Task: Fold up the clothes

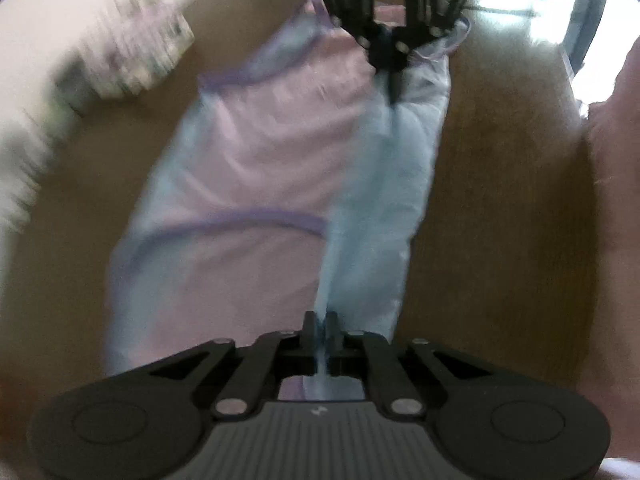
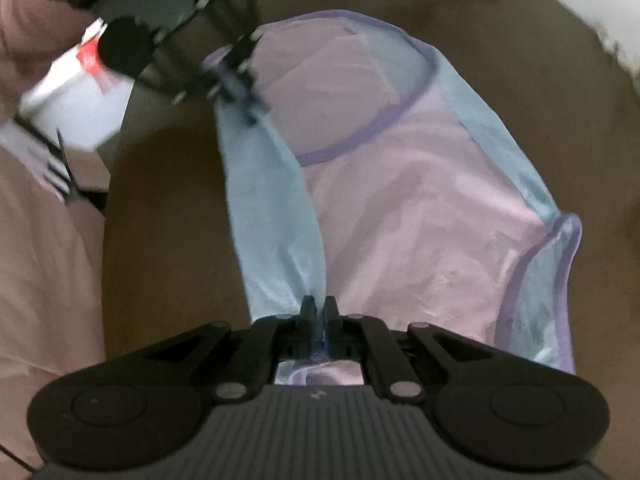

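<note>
My left gripper [image 1: 320,320] has its two fingers pressed nearly together, pinching a thin bunched edge of the garment [image 1: 256,184] between the pads; the pale blue cloth runs straight up out of the slot between them. In the right wrist view the same gripper [image 2: 250,110] shows at the upper left, blurred, clamped on the far end of the blue strip.

The garment is one piece: a pink body with pale blue mesh side panels and purple piping along its curved openings. It lies spread on the brown table [image 1: 500,200], with the blue edge nearest me lifted and stretched taut between my two grippers, so that side rises off the surface while the pink part sags beneath it.

My right gripper [image 2: 319,312] also has its fingers closed almost fully, gripping the blue mesh edge, a sliver of cloth caught between the pads. In the left wrist view it [image 1: 394,92] hangs at the top centre, its tips pinching the opposite end of the same edge.

A small pale mark sits on each gripper's ribbed body, too small to read. A white box [image 2: 76,96] with a red patch lies blurred at the left of the right wrist view; no writing on it is legible.

I count two grippers, one garment and one box.
</note>
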A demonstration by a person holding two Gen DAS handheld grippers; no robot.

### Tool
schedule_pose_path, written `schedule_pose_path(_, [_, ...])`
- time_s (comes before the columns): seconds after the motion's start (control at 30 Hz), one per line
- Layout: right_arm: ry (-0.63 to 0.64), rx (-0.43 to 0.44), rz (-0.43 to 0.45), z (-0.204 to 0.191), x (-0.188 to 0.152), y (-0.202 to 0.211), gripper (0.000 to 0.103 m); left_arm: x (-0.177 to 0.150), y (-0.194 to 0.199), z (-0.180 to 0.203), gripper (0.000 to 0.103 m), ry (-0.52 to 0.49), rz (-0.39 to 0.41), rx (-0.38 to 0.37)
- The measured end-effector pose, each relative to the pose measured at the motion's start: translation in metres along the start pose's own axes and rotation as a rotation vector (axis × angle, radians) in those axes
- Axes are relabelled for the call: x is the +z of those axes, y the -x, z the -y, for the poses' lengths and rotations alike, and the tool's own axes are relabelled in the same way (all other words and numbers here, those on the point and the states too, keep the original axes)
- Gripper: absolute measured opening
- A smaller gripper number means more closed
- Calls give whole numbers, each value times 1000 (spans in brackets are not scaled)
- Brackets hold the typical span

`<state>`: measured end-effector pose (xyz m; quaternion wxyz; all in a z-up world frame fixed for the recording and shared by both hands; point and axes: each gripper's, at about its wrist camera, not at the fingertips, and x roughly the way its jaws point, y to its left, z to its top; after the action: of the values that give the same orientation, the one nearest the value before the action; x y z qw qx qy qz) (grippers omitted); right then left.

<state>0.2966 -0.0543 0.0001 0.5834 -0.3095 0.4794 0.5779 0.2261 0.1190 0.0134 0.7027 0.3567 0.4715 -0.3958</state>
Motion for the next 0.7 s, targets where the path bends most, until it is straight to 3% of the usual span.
schedule_pose_path(0.2, [-73, 83, 66, 30, -15, -1, 4, -21, 5, -28, 22, 115, 48, -11])
schedule_pose_path(0.33, [-100, 117, 117, 34, -23, 2, 4, -32, 9, -35, 22, 171, 77, 22])
schedule_pose_path(0.37, [-103, 109, 132, 35, -23, 3, 4, -33, 10, -35, 19, 177, 85, 35])
schedule_pose_path(0.43, [-107, 94, 168, 39, -22, 6, 3, -36, 11, -35, 2, 185, 102, 70])
schedule_pose_path(0.57, [-120, 60, 213, 47, -16, 13, 3, -37, 9, -37, 2, 198, 80, 150])
schedule_pose_path(0.63, [-123, 25, 195, 49, -14, 8, 4, -35, 8, -41, 6, 220, 78, 186])
schedule_pose_path(0.7, [-135, 9, 191, 51, -15, 1, 5, -32, 9, -45, 18, 260, 89, 242])
